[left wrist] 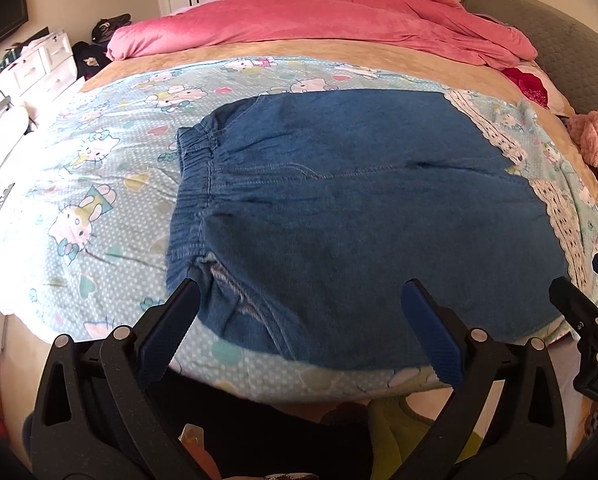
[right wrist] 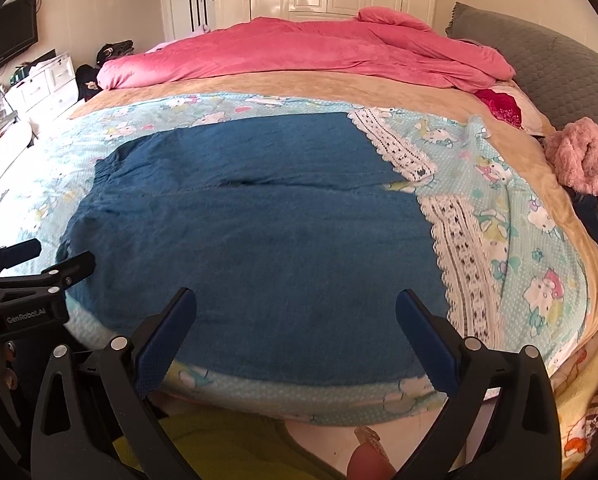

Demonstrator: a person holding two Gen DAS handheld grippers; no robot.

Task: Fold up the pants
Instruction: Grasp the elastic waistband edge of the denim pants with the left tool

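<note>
Blue denim pants lie flat on a light blue cartoon-print blanket, waistband to the left, white lace hems to the right. My left gripper is open above the near edge of the pants, its left finger by the waistband corner. In the right wrist view the pants fill the middle and my right gripper is open over their near edge, holding nothing. The lace hems lie just right of it. Each gripper shows at the edge of the other's view.
A pink duvet is bunched at the far side of the bed. A fluffy pink garment and a grey headboard are on the right. White drawers stand left of the bed. The bed's near edge is just below the grippers.
</note>
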